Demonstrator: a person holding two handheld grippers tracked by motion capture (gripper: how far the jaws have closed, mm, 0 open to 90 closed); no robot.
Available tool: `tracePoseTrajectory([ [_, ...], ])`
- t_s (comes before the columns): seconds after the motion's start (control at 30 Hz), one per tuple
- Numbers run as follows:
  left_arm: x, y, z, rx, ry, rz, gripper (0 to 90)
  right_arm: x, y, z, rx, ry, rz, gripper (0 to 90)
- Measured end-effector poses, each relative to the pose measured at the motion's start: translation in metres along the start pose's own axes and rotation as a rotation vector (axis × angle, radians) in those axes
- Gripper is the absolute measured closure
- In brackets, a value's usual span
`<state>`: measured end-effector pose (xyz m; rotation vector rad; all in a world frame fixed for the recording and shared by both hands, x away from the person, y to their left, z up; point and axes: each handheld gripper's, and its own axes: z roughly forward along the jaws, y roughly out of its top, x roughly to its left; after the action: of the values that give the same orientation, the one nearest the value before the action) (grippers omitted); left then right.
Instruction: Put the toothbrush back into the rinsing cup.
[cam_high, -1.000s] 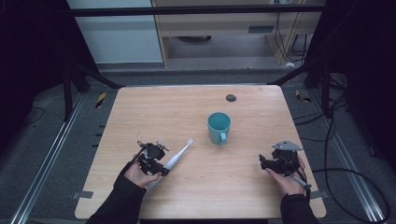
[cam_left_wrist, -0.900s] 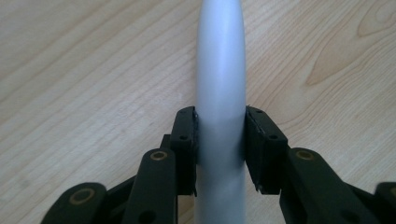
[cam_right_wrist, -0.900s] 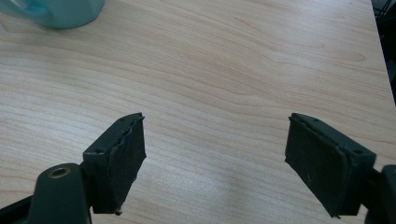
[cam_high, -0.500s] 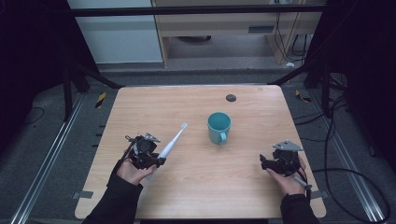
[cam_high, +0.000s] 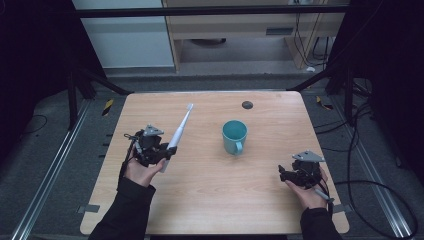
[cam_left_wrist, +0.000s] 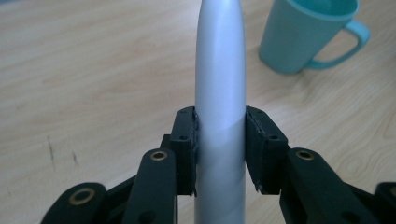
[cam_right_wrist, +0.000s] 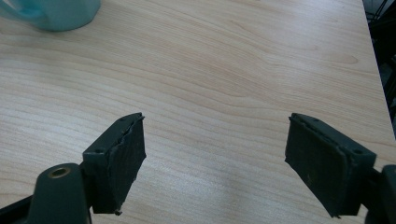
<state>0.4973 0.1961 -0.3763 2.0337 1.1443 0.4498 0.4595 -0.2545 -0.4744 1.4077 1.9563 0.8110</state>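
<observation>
teal mug (cam_high: 234, 136) upright, inside unclear, left gripper (cam_high: 167, 152) clamping toothbrush (cam_high: 178, 132)

Left tongs (cam_left_wrist: 219, 140) clamped; right tongs (cam_right_wrist: 215, 154) agape.

No readable text, labels, brands, numbers or signs. Plain light wooden table (cam_high: 210, 200), plain teal ceramic mug (cam_high: 234, 136), plain silver-white electric toothbrush (cam_high: 178, 131): no markings legible. Black-and-yellow striped floor tape (cam_high: 107, 106) carries no lettering.
</observation>
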Motion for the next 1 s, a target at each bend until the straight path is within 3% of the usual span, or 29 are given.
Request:
tracePoseTrajectory([
  [0.07,-0.004,0.006,0.002,-0.032,0.024,0.017,66.0,0.001,0.000,0.000,-0.002,0.001,-0.001,20.0],
  [0.2,-0.014,0.018,0.008,-0.092,0.025,0.034,66.0,0.002,0.000,0.001,0.000,0.003,-0.001,19.7],
  [0.47,-0.030,0.043,0.020,-0.211,0.006,0.018,66.0,0.003,0.000,0.001,-0.005,0.000,-0.001,19.5],
  [0.67,-0.043,0.060,0.032,-0.297,0.033,0.034,66.0,0.002,0.000,0.001,-0.011,0.002,-0.005,19.5],
  [1.0,-0.062,0.081,0.058,-0.365,0.055,0.018,66.0,0.001,0.000,0.001,-0.020,0.004,-0.009,19.9],
])
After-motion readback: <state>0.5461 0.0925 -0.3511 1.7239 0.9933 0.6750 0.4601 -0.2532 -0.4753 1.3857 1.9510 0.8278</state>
